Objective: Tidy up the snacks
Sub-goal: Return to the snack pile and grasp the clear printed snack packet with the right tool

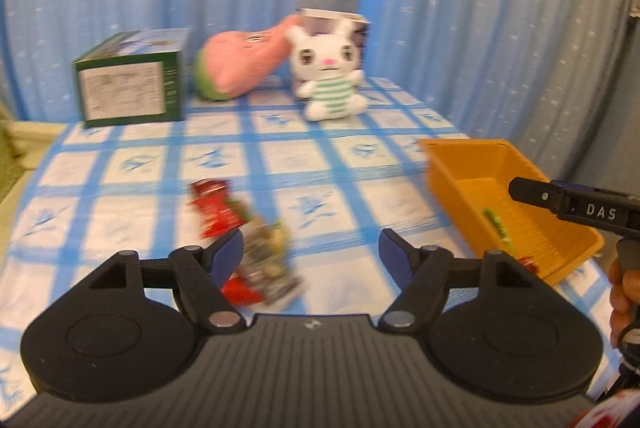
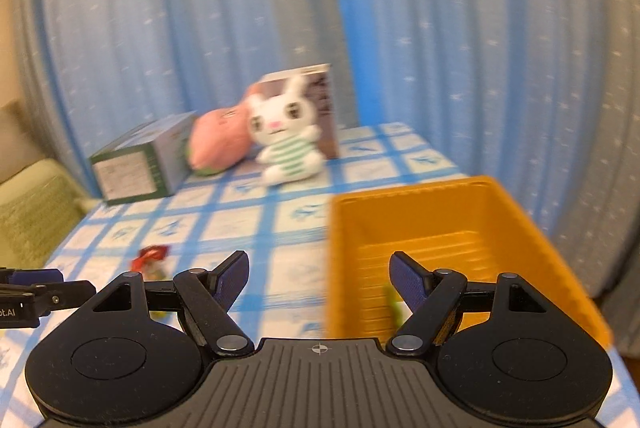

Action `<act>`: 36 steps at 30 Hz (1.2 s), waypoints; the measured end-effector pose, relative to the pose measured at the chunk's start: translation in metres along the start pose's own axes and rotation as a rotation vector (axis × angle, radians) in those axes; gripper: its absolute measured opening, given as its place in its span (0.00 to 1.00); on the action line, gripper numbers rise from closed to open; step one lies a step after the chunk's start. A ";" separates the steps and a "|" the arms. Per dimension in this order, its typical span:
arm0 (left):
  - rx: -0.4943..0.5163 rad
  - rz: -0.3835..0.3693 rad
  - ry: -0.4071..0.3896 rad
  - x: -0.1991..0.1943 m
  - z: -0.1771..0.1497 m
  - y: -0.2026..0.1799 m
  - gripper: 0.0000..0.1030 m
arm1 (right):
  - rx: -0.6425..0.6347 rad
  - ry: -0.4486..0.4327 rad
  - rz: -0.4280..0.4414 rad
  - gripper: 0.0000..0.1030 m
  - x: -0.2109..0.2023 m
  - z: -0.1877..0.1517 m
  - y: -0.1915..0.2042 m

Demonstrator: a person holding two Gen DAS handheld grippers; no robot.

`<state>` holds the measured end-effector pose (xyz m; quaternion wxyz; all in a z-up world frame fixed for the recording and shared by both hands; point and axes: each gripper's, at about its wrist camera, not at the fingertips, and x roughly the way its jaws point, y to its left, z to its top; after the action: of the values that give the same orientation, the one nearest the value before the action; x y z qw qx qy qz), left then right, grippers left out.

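Several snack packets lie in a loose pile on the blue checked tablecloth: a red packet (image 1: pixel 216 208), a mixed-colour packet (image 1: pixel 268 260) and another red one (image 1: pixel 240 290). My left gripper (image 1: pixel 311 248) is open and empty, just above and right of the pile. An orange basket (image 1: pixel 452 164) stands at the right with a green snack (image 1: pixel 496 224) inside. My right gripper (image 2: pixel 319 274) is open and empty over the basket's (image 2: pixel 420 196) near left rim; the green snack (image 2: pixel 394 302) shows beside its right finger. The red packet (image 2: pixel 151 254) shows at far left.
At the back of the table stand a green box (image 1: pixel 128 80), a pink plush (image 1: pixel 244 64), a white bunny plush (image 1: pixel 328 72) and a box behind it (image 1: pixel 352 24). Blue curtains hang behind. The right gripper's finger (image 1: pixel 532 190) reaches over the basket.
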<state>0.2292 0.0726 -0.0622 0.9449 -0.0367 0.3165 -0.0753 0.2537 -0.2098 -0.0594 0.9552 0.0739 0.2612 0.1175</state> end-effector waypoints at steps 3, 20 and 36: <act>-0.030 0.044 0.013 -0.011 -0.012 0.022 0.71 | -0.031 0.008 0.042 0.75 0.007 -0.002 0.021; -0.082 0.101 0.097 -0.013 -0.032 0.080 0.71 | -0.194 0.141 0.225 0.75 0.050 -0.027 0.114; -0.032 0.171 0.167 0.027 -0.020 0.087 0.71 | -0.285 0.281 0.326 0.59 0.125 -0.049 0.149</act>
<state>0.2489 0.1537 -0.1050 0.9175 -0.0183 0.3972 0.0080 0.3052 -0.0300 -0.1310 0.8788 -0.0376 0.3566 0.3147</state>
